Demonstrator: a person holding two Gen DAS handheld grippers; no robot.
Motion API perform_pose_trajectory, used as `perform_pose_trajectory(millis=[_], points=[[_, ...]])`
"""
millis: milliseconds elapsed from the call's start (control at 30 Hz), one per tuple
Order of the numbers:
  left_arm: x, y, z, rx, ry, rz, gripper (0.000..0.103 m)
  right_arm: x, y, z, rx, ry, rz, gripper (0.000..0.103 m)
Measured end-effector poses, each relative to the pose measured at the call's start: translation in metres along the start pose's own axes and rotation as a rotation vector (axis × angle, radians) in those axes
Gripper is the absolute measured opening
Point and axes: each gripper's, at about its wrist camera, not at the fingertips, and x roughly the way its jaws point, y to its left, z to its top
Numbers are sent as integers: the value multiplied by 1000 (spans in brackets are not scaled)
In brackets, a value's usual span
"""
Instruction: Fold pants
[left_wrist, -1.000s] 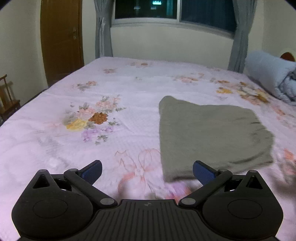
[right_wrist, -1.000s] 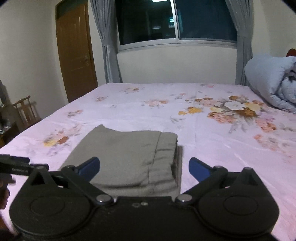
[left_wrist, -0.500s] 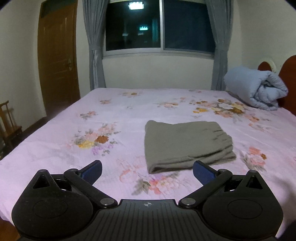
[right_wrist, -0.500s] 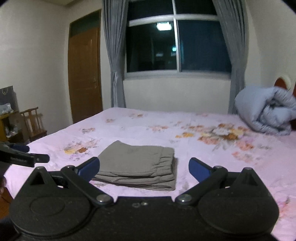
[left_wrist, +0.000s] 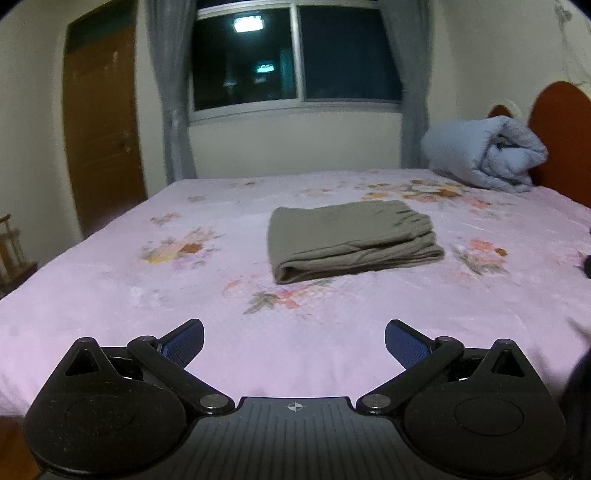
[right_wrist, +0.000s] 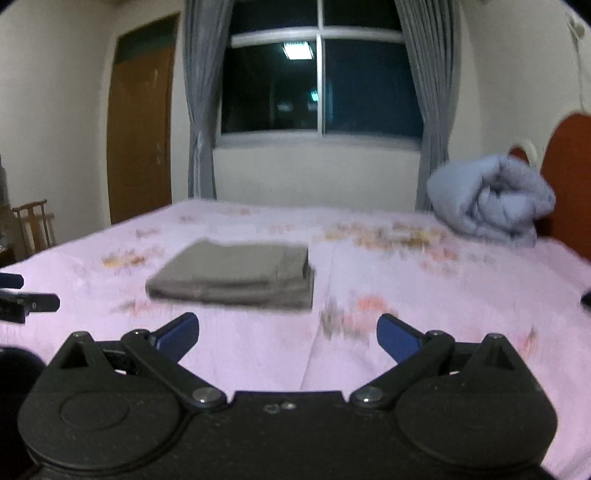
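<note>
Grey-green pants lie folded in a flat rectangular stack on the pink floral bed. They also show in the right wrist view, somewhat blurred. My left gripper is open and empty, well back from the pants near the bed's front edge. My right gripper is open and empty, also back from the pants. A part of the left gripper shows at the left edge of the right wrist view.
A rolled light-blue duvet lies at the far right by the red-brown headboard. A window with grey curtains is behind the bed. A wooden door and a chair stand at the left.
Both grippers have pulled back and away from the pants, which now look smaller and farther off. Both stay open. The pants have not moved.
</note>
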Motion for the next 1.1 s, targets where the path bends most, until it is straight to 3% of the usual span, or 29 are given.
perform_pose_trajectory(millis=[433, 767, 1100], points=[[4, 11, -3, -75, -15, 14, 103, -4, 4, 0, 22, -81, 46, 97], [8, 18, -4, -119, -12, 6, 103, 5, 0, -3, 60, -17, 46, 97], [9, 16, -5, -111, -17, 2, 103, 3, -4, -3, 57, -14, 46, 97]])
